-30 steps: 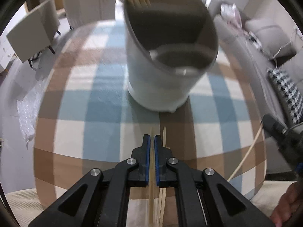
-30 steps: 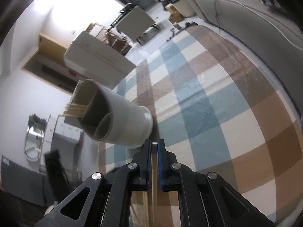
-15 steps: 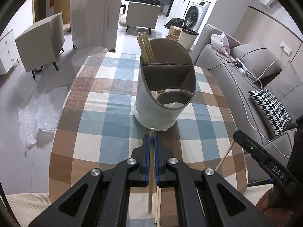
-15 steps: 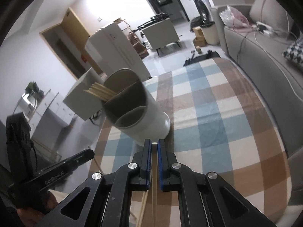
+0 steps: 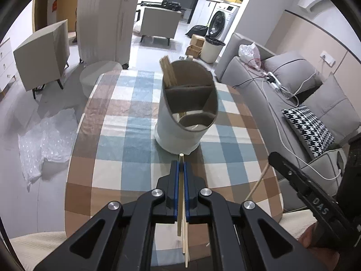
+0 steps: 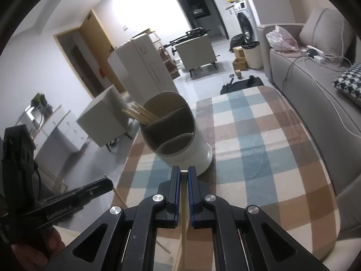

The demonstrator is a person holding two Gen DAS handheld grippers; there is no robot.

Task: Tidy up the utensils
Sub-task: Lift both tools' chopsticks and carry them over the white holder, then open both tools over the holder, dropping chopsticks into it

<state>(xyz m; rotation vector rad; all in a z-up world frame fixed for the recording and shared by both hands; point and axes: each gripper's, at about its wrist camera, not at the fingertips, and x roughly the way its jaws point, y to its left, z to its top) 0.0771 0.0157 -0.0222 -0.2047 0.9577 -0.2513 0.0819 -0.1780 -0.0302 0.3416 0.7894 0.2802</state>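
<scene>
Fig.: Utensil sorting, part done.
Left gripper & right gripper each clamp a chopstick; holder ahead of jaws has some chopsticks in; more lie below.

The white utensil holder stands mid-bench, blocking the straight path ahead; checked cloth lies bare on both sides. Chopsticks crowd its far compartment.

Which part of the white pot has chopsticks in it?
The back compartment of the utensil holder, farthest from the grippers; its chopsticks poke out. The others show none.
</scene>
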